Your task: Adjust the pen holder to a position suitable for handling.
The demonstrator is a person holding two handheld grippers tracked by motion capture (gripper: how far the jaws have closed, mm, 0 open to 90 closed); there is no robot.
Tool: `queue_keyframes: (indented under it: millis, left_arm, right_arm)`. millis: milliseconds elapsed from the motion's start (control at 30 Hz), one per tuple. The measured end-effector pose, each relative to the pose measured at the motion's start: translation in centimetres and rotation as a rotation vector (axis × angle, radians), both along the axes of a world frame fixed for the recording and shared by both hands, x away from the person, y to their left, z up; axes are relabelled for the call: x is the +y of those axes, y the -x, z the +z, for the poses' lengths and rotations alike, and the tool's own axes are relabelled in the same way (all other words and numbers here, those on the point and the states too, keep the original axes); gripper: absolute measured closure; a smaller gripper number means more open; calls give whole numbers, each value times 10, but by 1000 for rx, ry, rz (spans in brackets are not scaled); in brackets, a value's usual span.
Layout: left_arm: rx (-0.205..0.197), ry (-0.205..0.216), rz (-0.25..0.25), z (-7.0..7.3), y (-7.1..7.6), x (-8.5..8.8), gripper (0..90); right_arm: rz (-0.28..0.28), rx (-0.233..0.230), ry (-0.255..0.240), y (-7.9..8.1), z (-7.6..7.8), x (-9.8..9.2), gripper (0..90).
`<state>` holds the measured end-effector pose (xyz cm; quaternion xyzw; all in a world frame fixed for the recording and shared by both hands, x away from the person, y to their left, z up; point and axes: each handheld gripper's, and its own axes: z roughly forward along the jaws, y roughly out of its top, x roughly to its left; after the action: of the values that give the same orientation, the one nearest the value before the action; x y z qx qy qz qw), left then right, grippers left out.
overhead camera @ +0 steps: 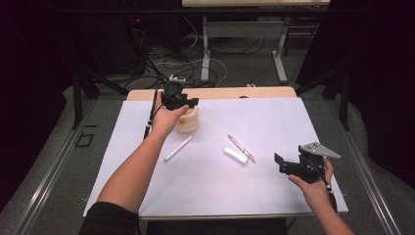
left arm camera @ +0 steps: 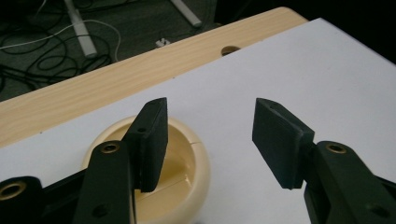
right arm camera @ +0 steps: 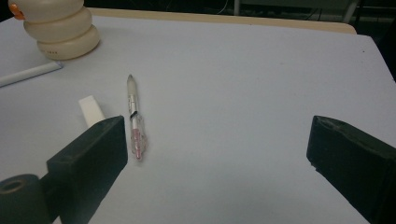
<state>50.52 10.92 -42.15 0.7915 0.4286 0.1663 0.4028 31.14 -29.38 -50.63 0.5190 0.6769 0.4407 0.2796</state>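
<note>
1. The table [overhead camera: 274,196] carries a white sheet, and the work looks to be at its beginning: the cream holder [overhead camera: 188,122] stands near the far left part of the surface, and as far as its inside shows, it is empty.
2. Three small things lie loose on the surface: a white pen [overhead camera: 178,148] just in front of the holder, a white eraser [overhead camera: 235,155] and a pink pen [overhead camera: 241,148] near the middle. I judge that they are not yet put away.
3. The left gripper [left arm camera: 210,140] hangs over the holder [left arm camera: 187,186]. Its jaws stand partly apart and grip nothing. One finger [left arm camera: 149,144] is above the holder's opening; the other is above the bare sheet, outside the rim.
4. The right gripper [right arm camera: 215,154] rests near the right front edge with its jaws wide apart and empty. The pink pen [right arm camera: 135,119] lies beyond it, nearer its left finger [right arm camera: 88,163], not between the fingers.
</note>
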Motion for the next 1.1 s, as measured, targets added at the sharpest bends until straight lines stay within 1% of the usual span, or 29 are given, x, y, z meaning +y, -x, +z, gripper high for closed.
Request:
queue_keyframes:
  millis: [67,167,233,367,400,500,533,633,733,767,833,867,933,967,1067,1100]
  left_arm:
    - [14,-9,10,-4,-4,-1,470]
    - [49,-12,17,-10,-8,0,488]
    - [62,-5,27,-12,-10,0,500]
    - [84,-5,28,-16,-14,0,513]
    - [92,-12,30,-17,-14,-1,521]
    - [112,-20,24,-19,-16,-1,545]
    - [117,-14,23,-21,-17,-1,550]
    - [134,-18,19,-24,-19,-1,566]
    - [147,-33,18,-28,-21,-1,567]
    - [148,-39,16,-30,-22,-1,567]
    - [164,-49,16,-32,-23,-1,568]
    - [175,-45,19,-34,-24,-1,572]
    - [183,-58,11,-37,-25,0,588]
    - [184,-57,6,-39,-26,-1,588]
    - [206,-68,-6,-43,-26,-2,598]
    - [210,-67,-8,-44,-26,-3,601]
  right_arm:
    - [0,1,0,0,0,0,50]
    - [3,-7,-5,-1,-1,0,51]
    - [3,-8,-7,-1,-1,0,51]
    - [3,-6,-8,-1,-1,0,52]
    - [3,-6,-9,-1,-1,0,52]
    - [3,-4,-2,-1,-1,-1,53]
    - [2,-3,-3,-1,-1,-1,53]
    - [1,1,-8,-1,-2,0,55]
    - [3,-2,-4,-1,-2,-1,55]
    - [1,8,-4,-1,-1,-1,55]
    - [5,3,-4,-1,-2,-1,54]
    - [5,3,-5,-1,-2,-1,55]
    - [5,3,-5,-1,-2,-1,55]
    - [5,3,-5,-1,-2,-1,55]
    - [5,6,-7,-1,-2,-1,55]
    - [5,0,-9,-2,-2,0,55]
